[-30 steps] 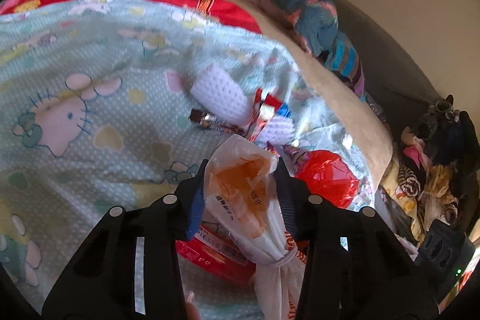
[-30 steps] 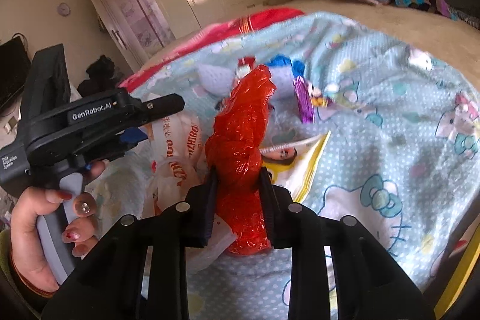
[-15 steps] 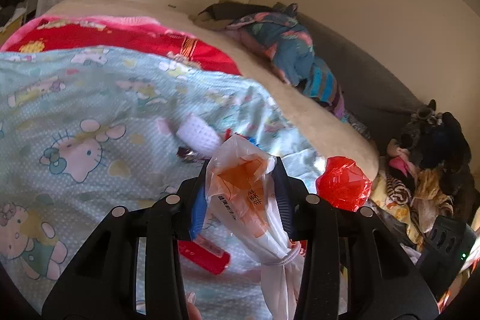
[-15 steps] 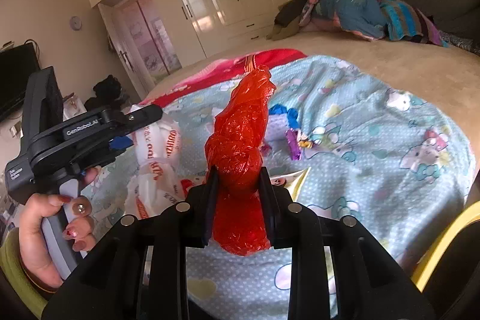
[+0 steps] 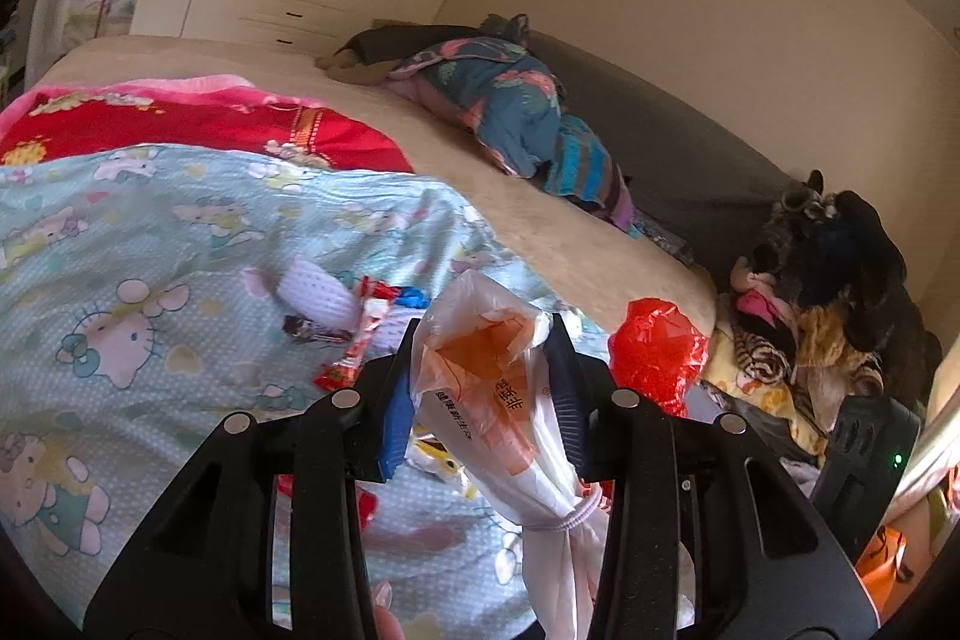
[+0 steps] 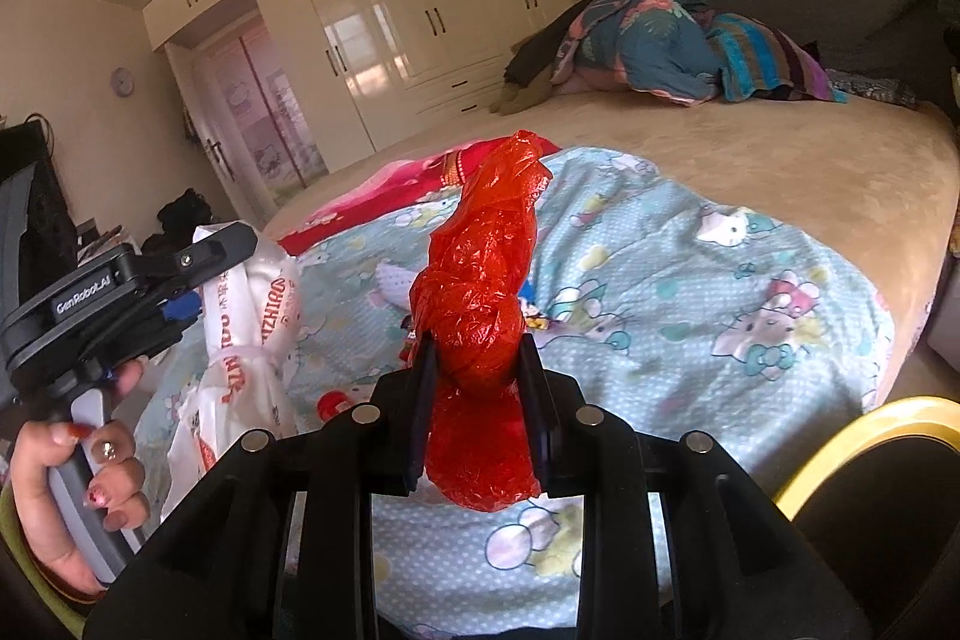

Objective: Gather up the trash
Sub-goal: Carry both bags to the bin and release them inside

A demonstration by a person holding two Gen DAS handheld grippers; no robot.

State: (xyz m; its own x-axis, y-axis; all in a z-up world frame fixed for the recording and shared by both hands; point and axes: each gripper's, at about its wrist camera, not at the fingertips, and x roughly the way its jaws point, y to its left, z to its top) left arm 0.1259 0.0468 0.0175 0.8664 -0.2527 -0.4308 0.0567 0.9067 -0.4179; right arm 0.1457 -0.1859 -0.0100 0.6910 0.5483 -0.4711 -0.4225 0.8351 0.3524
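Your left hand-held gripper (image 5: 483,388): its jaws are clamped on the white plastic bag (image 5: 510,400), orange print showing, and the bag's knotted neck hangs down between the fingers.
Your right hand-held gripper (image 6: 477,400): its jaws are pressed narrow on the red plastic bag (image 6: 480,316), whose twisted top stands upright above the fingers.
Your left hand (image 6: 72,490): in the right wrist view it is wrapped round the left gripper's handle, at the left edge, with the white bag drooping beside it.
Both bags: held up off the bed, near each other, not touching as far as you can see.
Blue cartoon blanket (image 5: 150,244): spread on the bed below both grippers.
Loose trash: a red snack wrapper (image 5: 360,340), a white mesh sleeve (image 5: 312,289) and a small dark wrapper (image 5: 306,328) lie close together on the blanket, just beyond the white bag.
Red blanket (image 5: 198,124): beyond the blue one.
Bundled clothes (image 6: 660,40): on the far side of the bed.
White wardrobe (image 6: 408,16): along the far wall.
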